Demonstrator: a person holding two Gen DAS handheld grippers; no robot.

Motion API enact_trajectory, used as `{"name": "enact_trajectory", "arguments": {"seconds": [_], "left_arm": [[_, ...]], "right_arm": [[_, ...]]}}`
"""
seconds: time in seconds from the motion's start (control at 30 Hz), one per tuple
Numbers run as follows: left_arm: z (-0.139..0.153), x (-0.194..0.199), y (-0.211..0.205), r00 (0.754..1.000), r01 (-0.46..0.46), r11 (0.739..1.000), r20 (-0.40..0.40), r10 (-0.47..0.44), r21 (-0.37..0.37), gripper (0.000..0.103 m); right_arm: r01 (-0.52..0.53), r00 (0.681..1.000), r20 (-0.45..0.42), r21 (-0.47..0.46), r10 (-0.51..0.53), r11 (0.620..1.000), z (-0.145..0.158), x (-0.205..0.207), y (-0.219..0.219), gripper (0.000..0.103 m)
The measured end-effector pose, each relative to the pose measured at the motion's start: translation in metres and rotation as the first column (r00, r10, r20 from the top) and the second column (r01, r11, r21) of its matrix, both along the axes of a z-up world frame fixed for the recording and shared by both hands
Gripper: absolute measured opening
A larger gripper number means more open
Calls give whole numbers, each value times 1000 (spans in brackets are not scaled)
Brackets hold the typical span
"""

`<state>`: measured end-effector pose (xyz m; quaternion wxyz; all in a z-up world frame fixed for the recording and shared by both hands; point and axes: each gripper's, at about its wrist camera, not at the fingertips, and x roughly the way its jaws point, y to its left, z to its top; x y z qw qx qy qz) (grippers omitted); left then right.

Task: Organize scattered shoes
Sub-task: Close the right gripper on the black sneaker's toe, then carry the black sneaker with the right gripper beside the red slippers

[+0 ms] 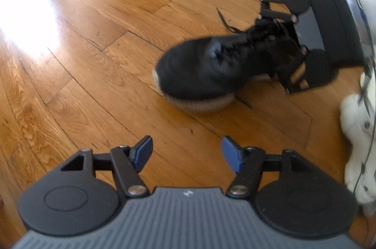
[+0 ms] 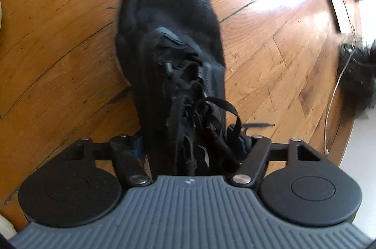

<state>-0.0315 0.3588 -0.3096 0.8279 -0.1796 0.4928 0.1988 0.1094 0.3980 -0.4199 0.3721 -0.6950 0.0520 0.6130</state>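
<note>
We see the right gripper (image 2: pixel 188 150) clamped on the laced rear part of a black shoe (image 2: pixel 171 37), whose toe points away over the wooden floor (image 2: pixel 270 65). From the left wrist view, the same shoe (image 1: pixel 204 70) appears tilted, its pale sole just above the boards. The left gripper (image 1: pixel 186 152) stands apart and empty, blue pads (image 1: pixel 143 150) spread wide. White shoes (image 1: pixel 357 131) lie at the right edge.
</note>
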Motion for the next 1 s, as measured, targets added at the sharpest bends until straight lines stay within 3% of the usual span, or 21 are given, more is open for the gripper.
{"name": "enact_trajectory", "arguments": {"seconds": [0.1, 0.33, 0.63, 0.73, 0.83, 1.0], "left_arm": [[-1, -6, 4, 1000, -3, 1000, 0, 3, 5, 64], [-2, -9, 9, 999, -36, 999, 6, 36, -11, 66], [1, -4, 6, 1000, -27, 1000, 11, 27, -10, 67], [2, -3, 4, 1000, -23, 1000, 9, 23, -9, 67], [2, -2, 3, 1000, -19, 1000, 8, 19, -7, 67], [3, 0, -1, 1000, -13, 1000, 7, 13, -3, 67]], "right_arm": [[-85, 993, 80, 14, 84, 996, -7, -3, 1, 56], [-270, 952, 145, -29, 271, 962, 0, -20, -18, 52], [-314, 932, 196, 20, 304, 949, -4, -31, -37, 53], [-315, 930, 214, 48, 299, 948, -5, -34, -43, 58], [-310, 933, 220, 79, 286, 948, -2, -37, -48, 74], [-361, 921, 202, 117, 334, 925, 11, -48, -72, 75]]}}
